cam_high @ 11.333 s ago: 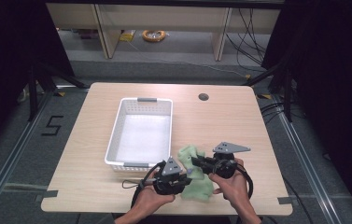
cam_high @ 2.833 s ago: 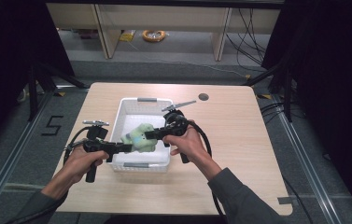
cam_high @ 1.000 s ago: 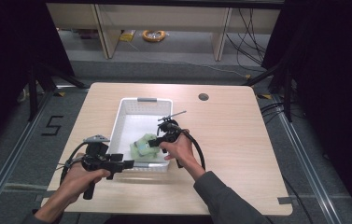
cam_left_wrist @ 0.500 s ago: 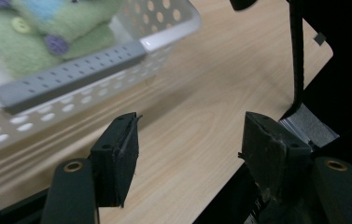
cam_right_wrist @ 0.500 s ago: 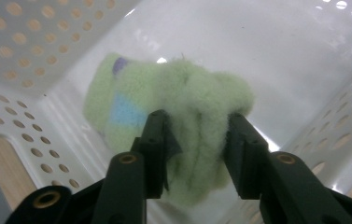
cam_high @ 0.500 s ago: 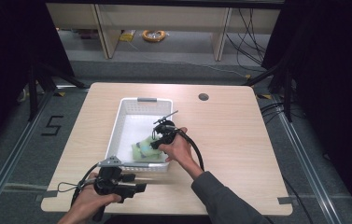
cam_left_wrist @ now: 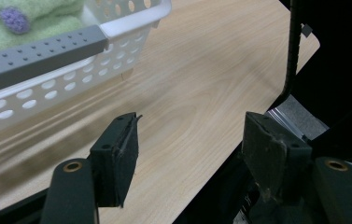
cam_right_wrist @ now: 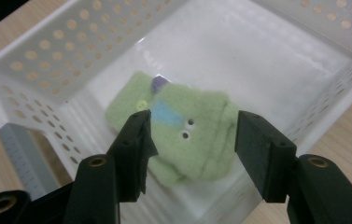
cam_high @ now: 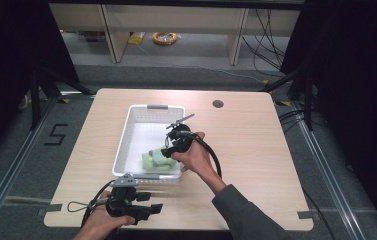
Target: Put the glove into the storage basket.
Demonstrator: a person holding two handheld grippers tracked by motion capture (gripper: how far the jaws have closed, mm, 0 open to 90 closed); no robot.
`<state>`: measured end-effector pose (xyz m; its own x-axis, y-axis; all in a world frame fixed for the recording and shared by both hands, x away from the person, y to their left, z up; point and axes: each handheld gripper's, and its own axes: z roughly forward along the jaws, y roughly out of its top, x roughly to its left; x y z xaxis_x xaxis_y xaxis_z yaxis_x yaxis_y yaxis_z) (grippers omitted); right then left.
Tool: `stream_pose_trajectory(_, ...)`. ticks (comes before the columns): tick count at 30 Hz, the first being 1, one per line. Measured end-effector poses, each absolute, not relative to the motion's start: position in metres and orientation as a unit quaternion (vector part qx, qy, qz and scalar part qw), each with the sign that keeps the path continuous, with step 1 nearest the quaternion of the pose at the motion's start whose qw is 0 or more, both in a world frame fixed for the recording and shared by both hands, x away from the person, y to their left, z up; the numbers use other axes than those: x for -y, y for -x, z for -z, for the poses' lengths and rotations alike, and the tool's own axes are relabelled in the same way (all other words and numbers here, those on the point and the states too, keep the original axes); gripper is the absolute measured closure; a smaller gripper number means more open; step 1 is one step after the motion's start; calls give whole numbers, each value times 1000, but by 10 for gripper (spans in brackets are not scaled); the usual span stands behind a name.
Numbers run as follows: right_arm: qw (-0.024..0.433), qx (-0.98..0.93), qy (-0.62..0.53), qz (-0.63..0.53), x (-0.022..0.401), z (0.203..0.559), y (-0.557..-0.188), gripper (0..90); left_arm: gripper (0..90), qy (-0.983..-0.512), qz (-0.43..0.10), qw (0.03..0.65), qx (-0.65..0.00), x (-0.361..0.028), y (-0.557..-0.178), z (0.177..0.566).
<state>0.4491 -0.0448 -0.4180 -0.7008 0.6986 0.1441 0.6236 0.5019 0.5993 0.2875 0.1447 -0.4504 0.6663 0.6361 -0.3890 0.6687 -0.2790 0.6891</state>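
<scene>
A folded green fleece cloth with purple and blue patches lies in the near end of the white perforated basket. My right gripper hangs just above it. In the right gripper view its jaws have just been opening, and the cloth lies loose on the basket floor below them. My left gripper is low at the table's front edge, open, with nothing between its jaws. From there the basket's grey handle and the cloth show at the upper left.
The light wooden table has a round cable hole at the back right. A dark drop lies past the table's front edge near the left gripper. Black cables trail from both grippers.
The left gripper has drawn back from the basket to the table's front edge. The right gripper's jaws have opened off the cloth and lifted a little; the cloth stays in the basket.
</scene>
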Motion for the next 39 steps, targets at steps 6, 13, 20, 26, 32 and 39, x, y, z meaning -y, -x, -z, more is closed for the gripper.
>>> stream_pose_trajectory(6,59,-858,-364,-356,62,407,-434,442,347,-797,11,445,-407,-137,-283,459)
stream_pose_trajectory(13,49,-852,-361,-376,80,403,-418,427,338,-802,1,443,-401,-132,-285,471)
stream_pose_trajectory(20,29,-843,-363,-396,103,405,-402,422,306,-794,-13,451,-408,-133,-285,476)
stream_pose_trajectory(26,35,-839,-359,-407,122,409,-397,392,246,-794,-24,448,-410,-137,-286,478)
stream_pose_trajectory(32,27,-828,-372,-419,134,410,-389,357,214,-793,-28,450,-411,-138,-287,481)
stream_pose_trajectory(39,41,-817,-365,-444,155,417,-380,336,167,-790,-32,456,-408,-137,-287,484)
